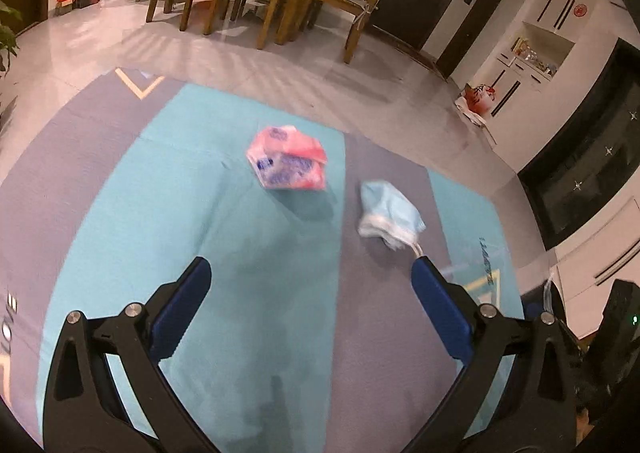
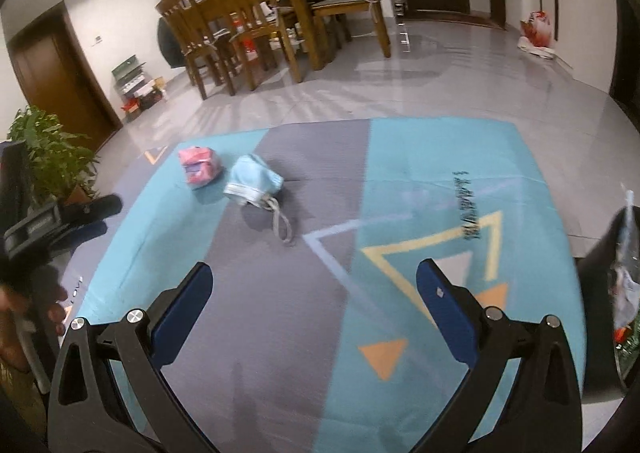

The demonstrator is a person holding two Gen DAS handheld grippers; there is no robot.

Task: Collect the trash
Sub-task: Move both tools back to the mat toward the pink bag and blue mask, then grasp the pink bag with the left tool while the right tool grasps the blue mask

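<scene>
- My left gripper (image 1: 310,273) hangs over the mat (image 1: 248,293), jaws spread wide, nothing between them.
- My right gripper (image 2: 314,279) is the same: wide apart, empty.
- Trash on the mat: a pink wrapper (image 1: 286,163) on the teal panel, and just beside it, apart, a crumpled blue face mask (image 1: 388,219) on the grey stripe.
- The wrapper's blue print is too blurred to read.
- Mat lettering: "LOVE" (image 1: 8,319) at the left edge is legible; the dark script (image 2: 466,209) near the yellow triangle I cannot read.
- At the right edge of the right view, a dark bin (image 2: 612,293) holding litter, cut off.
</scene>
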